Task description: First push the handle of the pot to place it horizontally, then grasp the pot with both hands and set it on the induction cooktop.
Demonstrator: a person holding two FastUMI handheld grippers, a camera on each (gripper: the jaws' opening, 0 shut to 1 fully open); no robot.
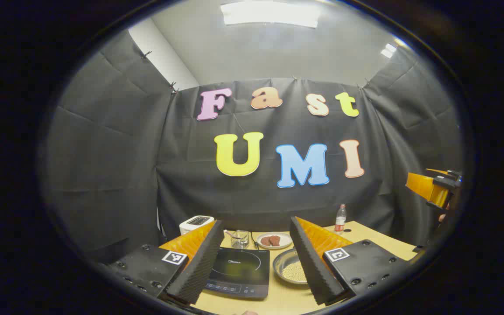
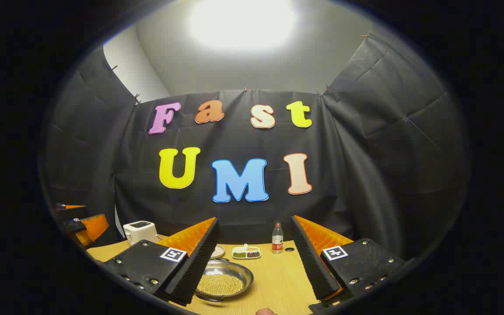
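From the left gripper view I see my left hand-held gripper (image 1: pixel 254 280) raised above the bench (image 1: pixel 287 297), its two fingers spread wide apart with nothing between them. Through the gap lies the induction cooktop (image 1: pixel 239 271), flat on the wood — dark glass, control strip on its near edge. Just to its right sits the pot (image 1: pixel 289 267), a shallow metal pan filled with small pale beans, partly hidden behind the right finger. Behind them I make out a plate (image 1: pixel 274 240) with brown pieces on it, a small wire basket (image 1: pixel 239 238), a white toaster (image 1: pixel 196 223) at the back left and a bottle (image 1: pixel 341 218) at the back right. The other gripper shows far off at the right edge.

In the right gripper view my right hand-held gripper (image 2: pixel 254 280) is likewise held open and empty above the bench. The pot (image 2: pixel 223 282) rests low and left of centre, its rim just beside the left finger, not touched by either one. I cannot tell how its handle lies. A divided dish (image 2: pixel 246 252) and the bottle (image 2: pixel 277 238) stand farther back.
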